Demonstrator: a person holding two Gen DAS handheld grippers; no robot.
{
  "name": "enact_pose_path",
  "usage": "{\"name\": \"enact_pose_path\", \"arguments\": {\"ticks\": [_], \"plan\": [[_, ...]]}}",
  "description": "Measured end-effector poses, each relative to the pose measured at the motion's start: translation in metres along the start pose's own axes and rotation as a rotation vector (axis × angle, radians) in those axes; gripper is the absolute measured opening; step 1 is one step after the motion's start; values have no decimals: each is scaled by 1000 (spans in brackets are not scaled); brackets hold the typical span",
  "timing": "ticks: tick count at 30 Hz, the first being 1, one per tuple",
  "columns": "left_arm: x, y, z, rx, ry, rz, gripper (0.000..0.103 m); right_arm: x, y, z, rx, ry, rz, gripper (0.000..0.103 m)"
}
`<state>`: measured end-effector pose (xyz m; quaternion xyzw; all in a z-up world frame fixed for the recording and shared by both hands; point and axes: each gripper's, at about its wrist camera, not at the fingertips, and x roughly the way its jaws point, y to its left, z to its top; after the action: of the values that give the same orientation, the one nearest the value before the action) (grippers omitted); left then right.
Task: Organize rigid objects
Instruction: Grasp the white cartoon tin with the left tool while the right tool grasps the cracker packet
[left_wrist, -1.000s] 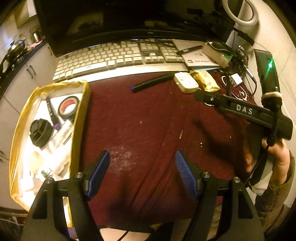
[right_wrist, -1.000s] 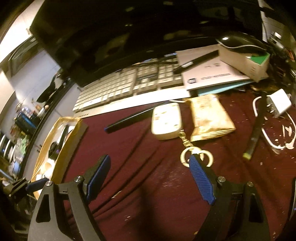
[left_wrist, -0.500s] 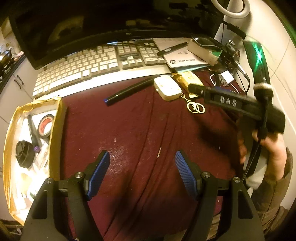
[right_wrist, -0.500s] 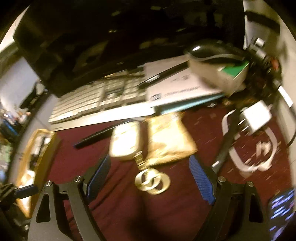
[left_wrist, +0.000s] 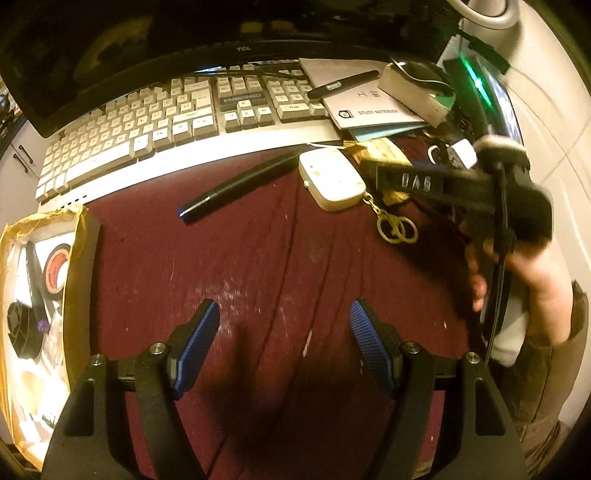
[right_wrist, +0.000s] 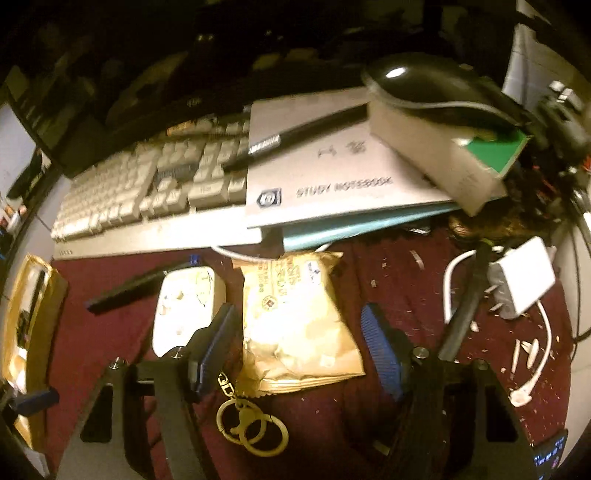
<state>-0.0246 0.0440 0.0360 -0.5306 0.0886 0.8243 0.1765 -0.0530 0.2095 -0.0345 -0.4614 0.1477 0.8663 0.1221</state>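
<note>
A gold snack packet (right_wrist: 295, 325) lies on the maroon cloth, between the open fingers of my right gripper (right_wrist: 299, 328), which hovers over it. A white remote-like device (right_wrist: 186, 306) with a gold keyring (right_wrist: 251, 428) lies just left of it; it also shows in the left wrist view (left_wrist: 330, 177). A black pen (left_wrist: 240, 186) lies near the keyboard. My left gripper (left_wrist: 284, 339) is open and empty over bare cloth. The right gripper's body (left_wrist: 461, 188) shows at the right in the left wrist view.
A yellow-rimmed box (left_wrist: 75, 258) with tape and other items sits at the left. A keyboard (left_wrist: 166, 122), a notebook (right_wrist: 332, 177) with a pen, a box with a mouse (right_wrist: 436, 92), and a white charger (right_wrist: 521, 280) with cable lie behind and right.
My right gripper has moved forward and right, from beside the keyring to over the gold packet. The left gripper has shifted right, pushing the box further to the view's left edge.
</note>
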Motion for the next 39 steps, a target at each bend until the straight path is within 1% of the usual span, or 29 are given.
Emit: {"name": "enact_pose_path", "arguments": {"ticks": [1,2,4,5,9,11,16,18,21,27,31,36,38,39], "plan": [[3,0,3,-6,3,-1,73,0,2,-1,-19,-9,-21,60],[7,1,7,-14,7,-6,73,1,4,-1,-36,-15,-52,48],[13,1,14,-29,6,-13,73,-2,2,-2,-25,-20,-45,41],[16,0,19,-39,-1,-9,73,-5,-1,-2,-14,-25,-39,40],[24,-9,40,-74,-52,-24,73,-33,-15,-5,53,-97,-14,40],[31,-18,54,-74,-74,-22,73,-48,-22,-7,76,-125,-6,40],[56,-35,77,-68,-76,39,73,-69,-32,-6,100,-162,-15,40],[65,-41,84,-55,-78,84,73,-74,-33,-7,102,-167,-16,40],[70,-44,91,-58,-101,113,74,-74,-38,-4,106,-166,-16,40],[69,-46,93,-29,-113,146,73,-69,-37,-8,113,-156,-6,40],[70,-52,96,-30,-98,165,73,-67,-36,-10,120,-161,-4,40],[86,-51,95,-46,-53,159,74,-71,-40,-13,133,-163,-15,40],[86,-43,93,-68,-72,130,73,-74,-41,-16,134,-165,-16,40],[85,-40,92,-74,-75,110,65,-74,-41,-17,134,-166,-15,40]]}}
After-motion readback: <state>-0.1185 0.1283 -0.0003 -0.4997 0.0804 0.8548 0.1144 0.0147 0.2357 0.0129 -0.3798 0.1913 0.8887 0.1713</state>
